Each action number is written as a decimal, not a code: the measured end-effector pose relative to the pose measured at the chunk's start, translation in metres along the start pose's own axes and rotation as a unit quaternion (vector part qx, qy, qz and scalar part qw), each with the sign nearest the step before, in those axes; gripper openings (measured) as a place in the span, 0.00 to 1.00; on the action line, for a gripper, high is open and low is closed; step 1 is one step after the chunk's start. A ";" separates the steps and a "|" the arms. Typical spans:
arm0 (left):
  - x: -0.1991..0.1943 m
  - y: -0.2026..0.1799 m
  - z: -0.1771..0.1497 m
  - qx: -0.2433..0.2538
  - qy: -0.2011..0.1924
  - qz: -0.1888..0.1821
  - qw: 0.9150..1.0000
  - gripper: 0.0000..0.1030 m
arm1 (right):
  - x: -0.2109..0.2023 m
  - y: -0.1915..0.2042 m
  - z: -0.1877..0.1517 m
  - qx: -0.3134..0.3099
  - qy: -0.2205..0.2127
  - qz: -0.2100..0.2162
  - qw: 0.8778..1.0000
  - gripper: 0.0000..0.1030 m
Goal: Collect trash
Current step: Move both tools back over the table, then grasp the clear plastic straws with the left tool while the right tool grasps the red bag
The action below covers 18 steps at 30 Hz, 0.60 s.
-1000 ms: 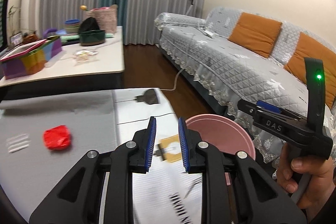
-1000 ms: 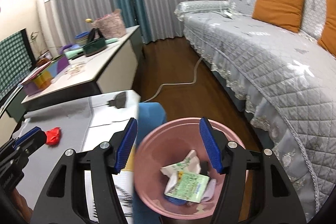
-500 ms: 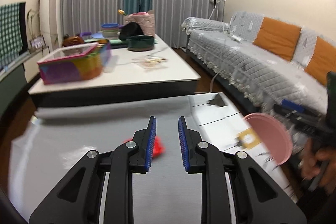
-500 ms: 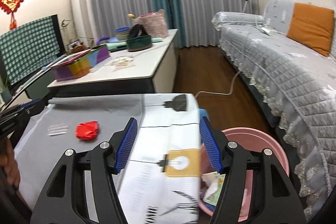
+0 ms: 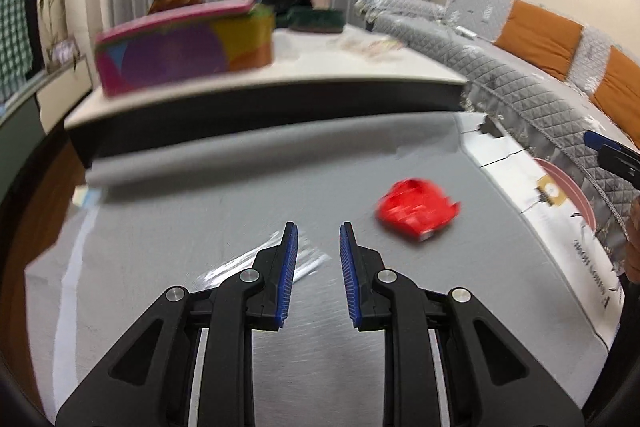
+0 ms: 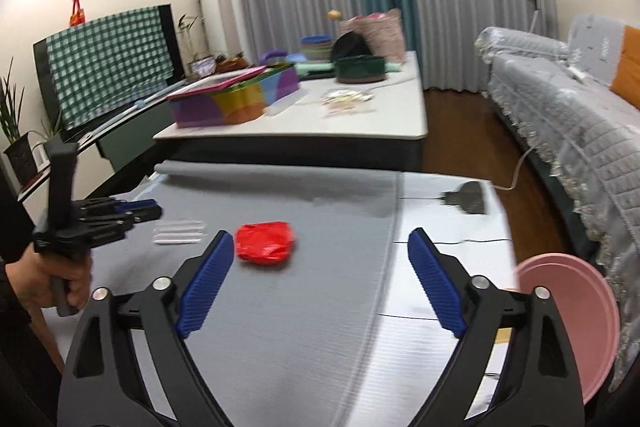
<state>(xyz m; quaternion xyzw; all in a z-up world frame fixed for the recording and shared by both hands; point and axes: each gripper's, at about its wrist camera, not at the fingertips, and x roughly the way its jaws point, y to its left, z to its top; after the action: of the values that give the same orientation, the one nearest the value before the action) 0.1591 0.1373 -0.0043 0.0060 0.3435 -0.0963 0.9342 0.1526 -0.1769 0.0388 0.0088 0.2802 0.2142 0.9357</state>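
Two pieces of trash lie on the grey surface (image 6: 320, 327) in front of me: a crumpled red wrapper (image 6: 265, 241) and a clear plastic strip (image 6: 179, 231). In my right wrist view the strip's long axis runs left to right, and it sits just left of the red wrapper, apart from it. The wrapper is a squat lump, a little wider than deep.

My left hand-held gripper (image 5: 317, 267) hangs low over the strip (image 5: 256, 261), its blue pads parted by a narrow gap and holding nothing; here the strip slants from lower left to upper right under the left finger. The red wrapper (image 5: 416, 213) lies ahead and to the right.

My right hand-held gripper (image 6: 320, 283) is spread wide and empty. The pink bin (image 6: 576, 323) stands off the surface's right edge, beside the sofa (image 6: 560, 131).
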 end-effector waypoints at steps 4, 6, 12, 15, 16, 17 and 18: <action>0.013 0.020 -0.007 -0.003 0.009 0.012 1.000 0.28 | 0.038 0.023 0.001 0.010 0.022 0.008 1.000 0.90; 0.018 0.028 -0.009 -0.006 0.011 0.014 1.000 0.37 | 0.059 0.029 0.001 0.019 0.036 0.010 0.999 0.91; 0.042 0.040 -0.012 -0.010 0.035 0.010 0.999 0.48 | 0.126 0.043 -0.002 0.014 0.084 -0.005 0.996 0.95; 0.056 0.040 -0.015 -0.004 0.059 0.004 0.998 0.48 | 0.150 0.046 -0.004 0.012 0.111 0.004 0.994 0.95; 0.061 0.040 -0.016 -0.004 0.071 0.008 0.997 0.47 | 0.158 0.048 -0.005 0.009 0.124 0.005 0.992 0.95; 0.063 0.040 -0.017 -0.006 0.077 0.005 0.997 0.47 | 0.166 0.049 -0.007 0.007 0.135 0.008 0.991 0.95; 0.065 0.041 -0.018 -0.007 0.083 0.001 0.997 0.46 | 0.173 0.051 -0.010 0.007 0.147 0.009 0.989 0.95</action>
<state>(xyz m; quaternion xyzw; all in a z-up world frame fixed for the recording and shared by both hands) 0.2031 0.1671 -0.0619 0.0074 0.4205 -0.0920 0.9026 0.2572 -0.0619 -0.0524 -0.0137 0.4164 0.2201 0.8820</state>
